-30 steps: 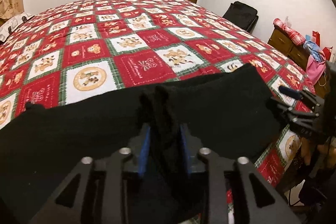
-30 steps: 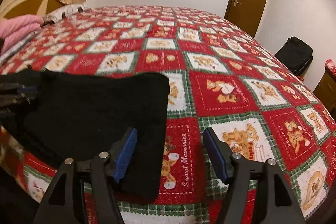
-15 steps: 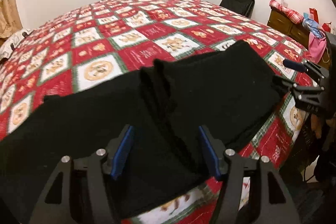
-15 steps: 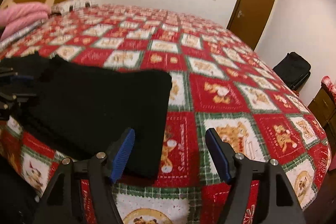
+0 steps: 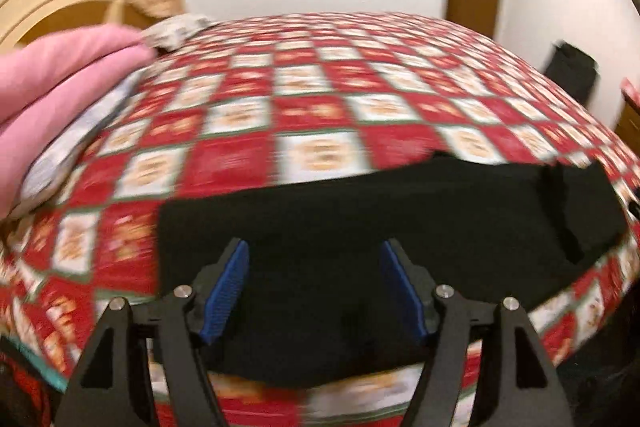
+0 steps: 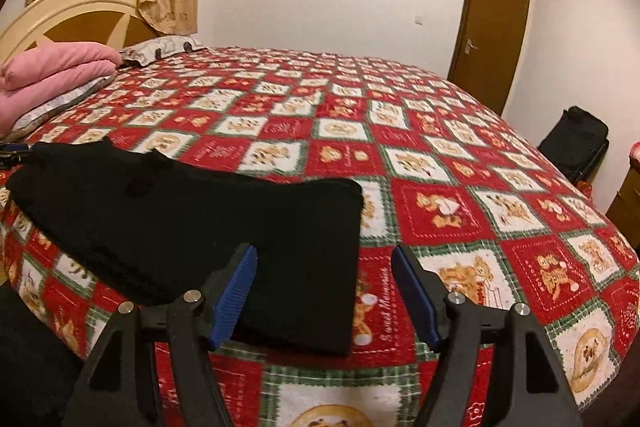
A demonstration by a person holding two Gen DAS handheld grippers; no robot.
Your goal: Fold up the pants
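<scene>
The black pants (image 5: 360, 211) lie flat, folded lengthwise, across the near edge of the bed. My left gripper (image 5: 313, 251) hovers above their left part; its jaws are opening, the blue pads (image 5: 228, 283) stand wide apart and press on nothing. This view is smeared by motion. In the right wrist view the pants (image 6: 200, 211) stretch off to the left, and my right gripper (image 6: 325, 255) is open above their right end, straddling the cloth's edge without gripping it. The left gripper's tip (image 6: 12, 151) shows at the far left.
A red and white checked bedspread (image 6: 440, 155) covers the whole bed. Folded pink bedding (image 6: 52, 71) and a pillow (image 6: 160, 47) lie by the headboard (image 6: 72, 11). A black suitcase (image 6: 576, 143) stands by the wall near the brown door (image 6: 492, 35).
My left gripper was shut on a raised fold of the pants; it let go, opened, and swung far to the left along them. The right gripper stayed open and barely shifted.
</scene>
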